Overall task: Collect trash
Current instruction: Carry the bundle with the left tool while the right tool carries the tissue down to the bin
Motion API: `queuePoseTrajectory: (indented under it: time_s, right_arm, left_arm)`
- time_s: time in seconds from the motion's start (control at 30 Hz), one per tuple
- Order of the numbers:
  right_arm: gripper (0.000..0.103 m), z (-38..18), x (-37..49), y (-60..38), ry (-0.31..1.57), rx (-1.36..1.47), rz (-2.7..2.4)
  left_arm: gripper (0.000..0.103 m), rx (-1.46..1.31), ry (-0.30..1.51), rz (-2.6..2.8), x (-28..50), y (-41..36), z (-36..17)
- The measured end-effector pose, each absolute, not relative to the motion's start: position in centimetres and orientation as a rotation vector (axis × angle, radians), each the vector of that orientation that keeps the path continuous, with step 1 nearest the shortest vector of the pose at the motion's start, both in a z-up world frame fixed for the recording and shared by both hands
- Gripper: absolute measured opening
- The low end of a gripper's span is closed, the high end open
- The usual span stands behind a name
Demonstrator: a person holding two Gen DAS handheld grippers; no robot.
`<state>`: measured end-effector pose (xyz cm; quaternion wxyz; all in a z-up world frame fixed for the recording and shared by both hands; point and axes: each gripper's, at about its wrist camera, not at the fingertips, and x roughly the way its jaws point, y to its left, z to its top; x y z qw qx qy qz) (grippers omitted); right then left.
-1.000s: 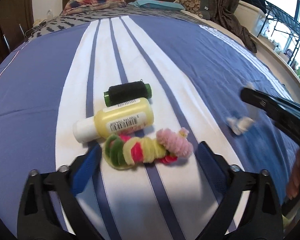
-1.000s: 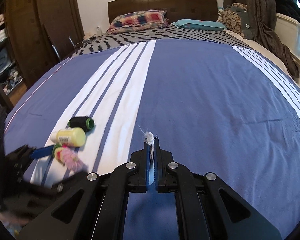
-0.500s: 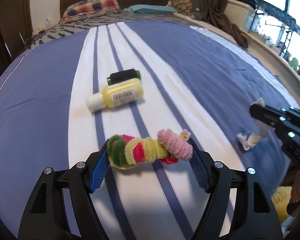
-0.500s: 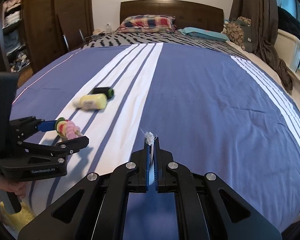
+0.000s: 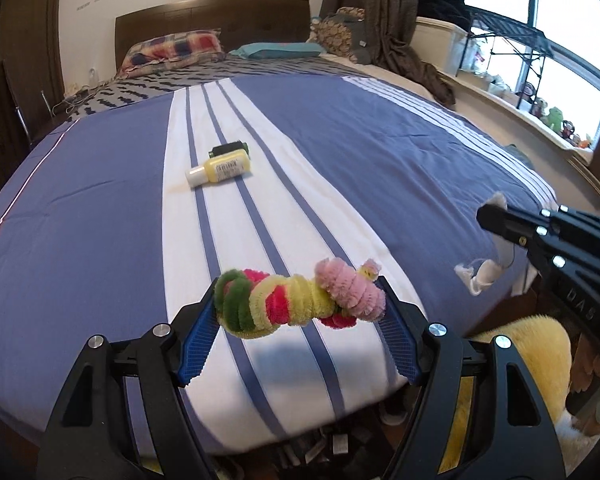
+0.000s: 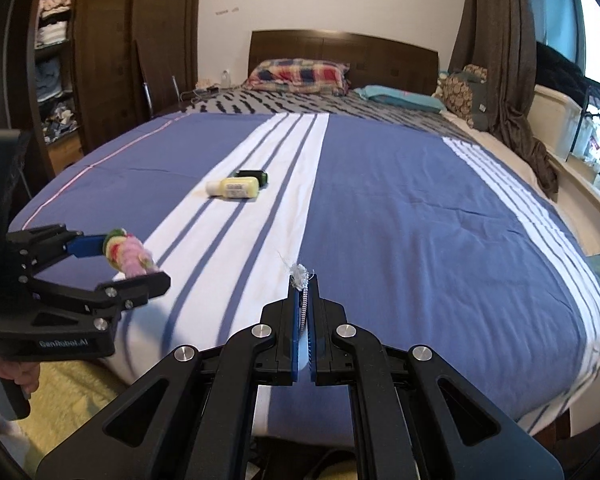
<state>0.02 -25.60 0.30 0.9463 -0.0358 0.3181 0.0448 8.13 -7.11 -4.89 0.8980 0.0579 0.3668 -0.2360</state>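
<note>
My left gripper [image 5: 298, 310] is shut on a fuzzy pipe-cleaner bundle [image 5: 300, 300] of green, yellow, red and pink, held above the bed's near edge; the bundle also shows in the right wrist view [image 6: 128, 256]. My right gripper [image 6: 305, 284] is shut on a white scrap of tissue [image 6: 300, 270], which hangs below its tip in the left wrist view [image 5: 480, 274]. A yellow bottle [image 5: 220, 168] with a white cap and a black thread spool [image 5: 230, 148] lie on the white stripe further up the bed.
The bed has a blue cover with white stripes [image 5: 340, 152], pillows [image 6: 296, 74] and a dark headboard at the far end. A yellow fluffy rug [image 5: 516, 344] lies on the floor below the bed's near edge. A window ledge with small items [image 5: 540, 108] runs along the right.
Both grippers have pulled back and up from the bed towards its near edge. The left gripper closed on the pipe-cleaner bundle and lifted it; the bottle and spool stayed in place.
</note>
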Motion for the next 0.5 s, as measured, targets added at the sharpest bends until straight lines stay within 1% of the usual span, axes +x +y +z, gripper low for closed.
queuePoseTrajectory:
  time_s: [0.2, 0.4, 0.5]
  right_arm:
    - [0.005, 0.2, -4.0, -24.3, 0.639, -0.058, 0.141]
    - [0.005, -3.0, -6.1, -23.0, 0.714, -0.029, 0.186]
    - [0.005, -5.1, -6.6, -22.3, 0.765, -0.027, 0.195]
  left_arm:
    - [0.070, 0.114, 0.743, -0.499, 3.2, -6.0, -5.3]
    - [0.070, 0.108, 0.756, -0.484, -0.8, -4.9, -7.0]
    - [0.070, 0.097, 0.791, -0.481, -2.3, -4.4, -8.9]
